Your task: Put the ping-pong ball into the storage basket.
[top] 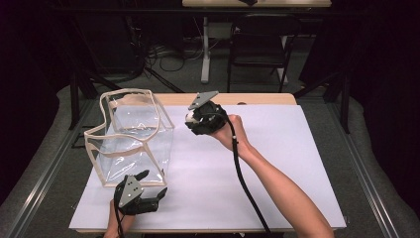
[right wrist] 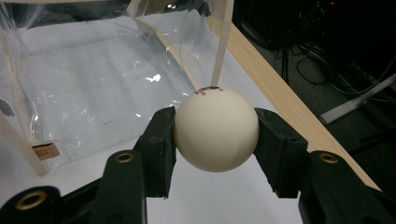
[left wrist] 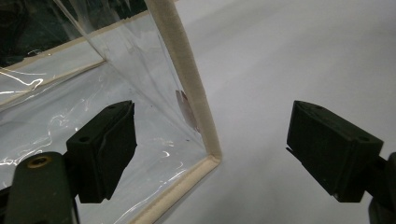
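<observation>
Cream-white smooth ball point(right wrist: 215, 129) w/ small red-and-black marks on top sits clamped between the two black jaws of the right gripper point(right wrist: 215, 140), pads pressing on its left & right sides. In the high view the ball point(top: 189, 117) is up off the white table sheet point(top: 277, 163), just beside the right edge of the clear plastic bag w/ beige fabric trim point(top: 131, 136), near the bag's open top. Right gripper point(top: 194, 120) is carried in the person's right hand point(top: 232, 131), forearm coming in from bottom right, black cable trailing along it.

Bag stands upright on the sheet's left part, mouth open, sides slightly crumpled. Small brownish label shows low on one wall in the right gripper view.

Left gripper point(top: 154, 184) sits low at the near edge, just in front of the bag's near bottom corner point(left wrist: 212, 156); jaws apart, nothing between the pads, corner trim lying in the gap's line but untouched.

Beyond the sheet: wooden table edge point(top: 233, 98), dark chair point(top: 260, 42), cables on floor.
</observation>
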The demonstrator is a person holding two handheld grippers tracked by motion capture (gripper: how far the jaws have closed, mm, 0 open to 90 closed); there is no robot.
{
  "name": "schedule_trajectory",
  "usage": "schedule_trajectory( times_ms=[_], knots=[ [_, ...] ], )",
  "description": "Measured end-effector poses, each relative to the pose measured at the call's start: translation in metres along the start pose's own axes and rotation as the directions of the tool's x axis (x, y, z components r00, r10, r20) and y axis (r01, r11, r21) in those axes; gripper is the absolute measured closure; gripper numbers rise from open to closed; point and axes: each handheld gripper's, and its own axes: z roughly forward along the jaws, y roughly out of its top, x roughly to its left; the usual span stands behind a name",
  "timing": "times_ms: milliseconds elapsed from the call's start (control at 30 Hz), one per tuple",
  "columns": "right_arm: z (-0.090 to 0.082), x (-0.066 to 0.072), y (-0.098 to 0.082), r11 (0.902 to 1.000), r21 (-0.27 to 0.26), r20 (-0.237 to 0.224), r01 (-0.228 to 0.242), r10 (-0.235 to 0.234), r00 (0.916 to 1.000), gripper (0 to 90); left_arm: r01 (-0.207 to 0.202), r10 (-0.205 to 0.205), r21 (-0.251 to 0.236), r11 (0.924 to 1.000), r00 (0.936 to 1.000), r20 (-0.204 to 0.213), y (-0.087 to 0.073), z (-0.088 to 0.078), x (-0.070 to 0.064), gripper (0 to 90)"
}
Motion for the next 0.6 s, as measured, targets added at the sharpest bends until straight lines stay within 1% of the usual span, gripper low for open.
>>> schedule_trajectory(
  times_ms=[600],
  knots=[
    [-0.002, 0.002, 0.019, 0.9995, -0.007, 0.002, 0.031, -0.031, 0.9995, 50.8, 0.002, -0.002, -0.003, 1.0, 1.0, 0.003, 0.0, 0.0, 0.0, 16.0]
  ],
)
